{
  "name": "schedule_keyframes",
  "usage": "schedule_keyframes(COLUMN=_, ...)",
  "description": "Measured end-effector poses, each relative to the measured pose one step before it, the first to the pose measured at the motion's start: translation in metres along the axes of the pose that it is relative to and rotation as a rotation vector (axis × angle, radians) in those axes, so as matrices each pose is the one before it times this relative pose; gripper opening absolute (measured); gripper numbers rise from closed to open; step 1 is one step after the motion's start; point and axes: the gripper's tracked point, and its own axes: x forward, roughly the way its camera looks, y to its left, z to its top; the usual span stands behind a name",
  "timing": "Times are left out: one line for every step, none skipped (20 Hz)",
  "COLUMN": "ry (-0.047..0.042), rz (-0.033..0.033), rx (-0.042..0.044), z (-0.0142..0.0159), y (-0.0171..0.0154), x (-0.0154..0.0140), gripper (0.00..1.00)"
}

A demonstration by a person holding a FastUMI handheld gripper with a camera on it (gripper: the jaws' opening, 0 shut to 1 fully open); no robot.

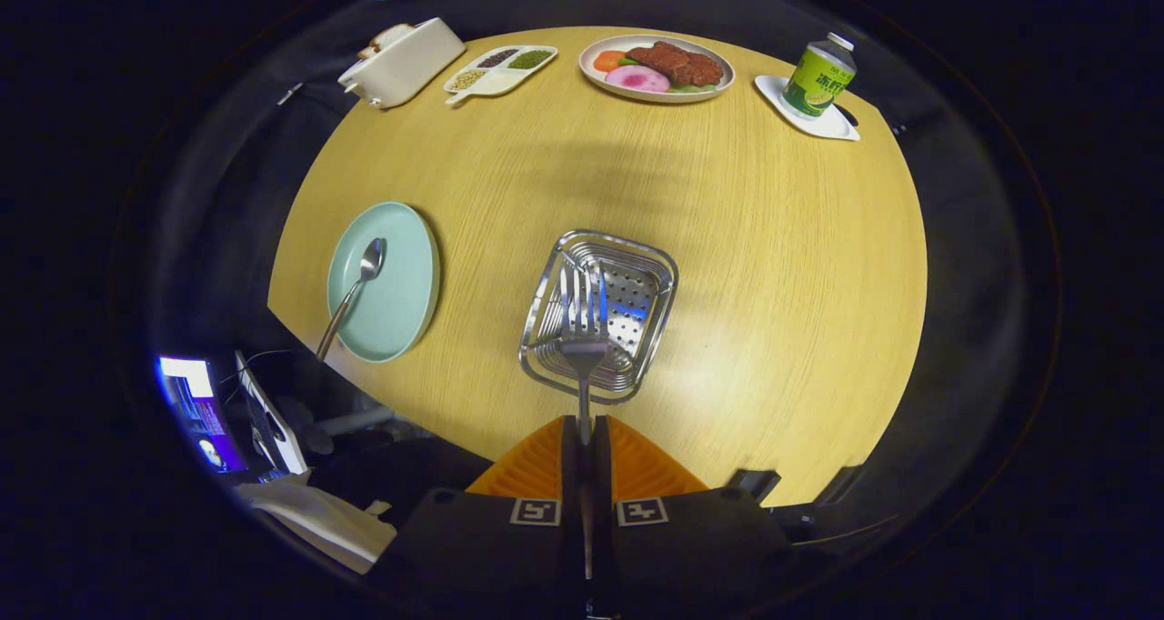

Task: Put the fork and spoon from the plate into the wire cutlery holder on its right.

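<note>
My gripper (583, 429) is shut on the handle of a metal fork (583, 325), whose tines point ahead and hang over the open top of the wire cutlery holder (657, 275). The holder is a square steel basket with a perforated bottom, standing on the wooden table just ahead of the fingers. To its left lies a pale green plate (405, 284) with a metal spoon (355, 288) resting on it, bowl toward the far side and handle sticking out over the plate's near rim.
Along the far side of the round wooden table (773, 265) stand a white box (405, 61), a divided dish of beans (500, 67), a plate of food (657, 67) and a green bottle (820, 76) on a white saucer. The table's near edge runs just below the holder.
</note>
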Motion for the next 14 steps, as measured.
schedule_keyframes(ry=0.02203, rz=0.00603, rx=-0.00027, z=0.00126, y=-0.00068, x=0.00211, gripper=0.08)
schedule_keyframes(ry=0.02546, rz=0.00309, rx=-0.00426, z=-0.00007, y=-0.00075, x=0.00178, gripper=0.08)
schedule_keyframes(ry=0.02016, rz=-0.00203, rx=-0.00376, z=0.00104, y=-0.00129, x=0.00169, gripper=0.08)
schedule_keyframes(ry=0.01887, rz=-0.00219, rx=-0.00385, z=0.00038, y=-0.00174, x=0.00089, gripper=0.08)
schedule_keyframes(ry=0.00968, rz=0.00315, rx=-0.00362, z=0.00189, y=0.0012, x=0.00045, gripper=0.08)
schedule_keyframes(ry=0.01214, rz=0.00068, rx=-0.01253, z=-0.00007, y=0.00143, x=-0.00047, gripper=0.08)
schedule_keyframes(ry=0.00898, rz=-0.00662, rx=-0.009, z=0.0006, y=-0.00099, x=0.00036, gripper=0.08)
schedule_keyframes(ry=0.00789, rz=-0.00405, rx=-0.00369, z=0.00051, y=-0.00121, x=0.00022, gripper=0.08)
schedule_keyframes(ry=0.01275, rz=0.00336, rx=0.00636, z=0.00066, y=0.00046, x=-0.00059, gripper=0.08)
schedule_keyframes(ry=0.00881, rz=0.00101, rx=0.00576, z=0.00068, y=0.00077, x=0.00055, gripper=0.08)
schedule_keyframes(ry=0.00816, rz=-0.00477, rx=0.00282, z=0.00042, y=-0.00124, x=-0.0005, gripper=0.08)
schedule_keyframes(ry=-0.00461, rz=-0.00673, rx=0.00179, z=0.00204, y=-0.00225, x=-0.00069, gripper=0.08)
schedule_keyframes(ry=-0.00746, rz=-0.00586, rx=0.00903, z=0.0026, y=-0.00283, x=-0.00071, gripper=0.09)
schedule_keyframes(ry=-0.00668, rz=-0.00535, rx=0.01363, z=0.00169, y=-0.00201, x=-0.00141, gripper=0.11)
